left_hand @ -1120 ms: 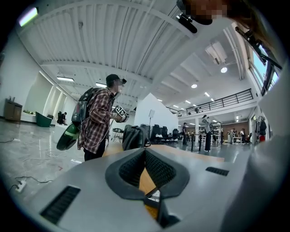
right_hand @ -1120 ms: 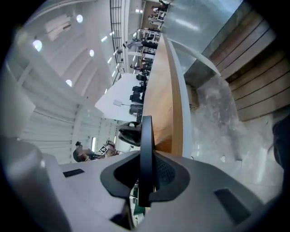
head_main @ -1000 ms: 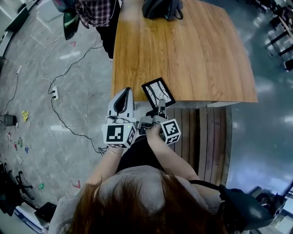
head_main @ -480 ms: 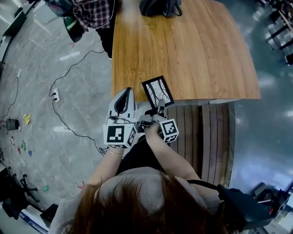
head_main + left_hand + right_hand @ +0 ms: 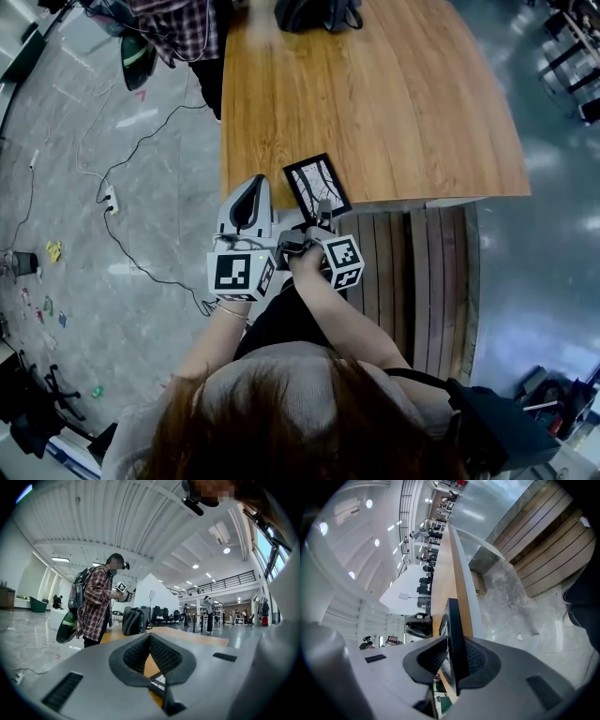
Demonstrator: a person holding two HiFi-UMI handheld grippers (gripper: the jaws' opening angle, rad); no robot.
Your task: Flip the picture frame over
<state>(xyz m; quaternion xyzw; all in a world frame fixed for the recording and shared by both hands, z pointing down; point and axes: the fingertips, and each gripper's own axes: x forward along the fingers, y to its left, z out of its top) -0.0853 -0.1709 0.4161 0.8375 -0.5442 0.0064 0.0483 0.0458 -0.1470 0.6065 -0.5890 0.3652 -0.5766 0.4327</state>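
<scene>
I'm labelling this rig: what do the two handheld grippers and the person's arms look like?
The left gripper and right gripper are light grey shells with dark textured jaws; each carries a white cube with black square markers. The person wears a grey top and a bracelet on the left wrist.

Ahead of the left gripper [image 5: 251,190] and the right gripper [image 5: 323,211], a wooden table [image 5: 375,103] stretches away with a black backpack [image 5: 314,13] at its far end. A person in a plaid shirt [image 5: 96,606] stands by its far left corner. Left of the left gripper lies grey marbled floor [image 5: 84,141] with a white power strip [image 5: 108,195], and wooden slats [image 5: 412,272] run just right of the right gripper. High above both spans a white ribbed ceiling [image 5: 140,517] with round lights, with a railed balcony [image 5: 225,583] far ahead and tall windows [image 5: 274,545] to the right.
</scene>
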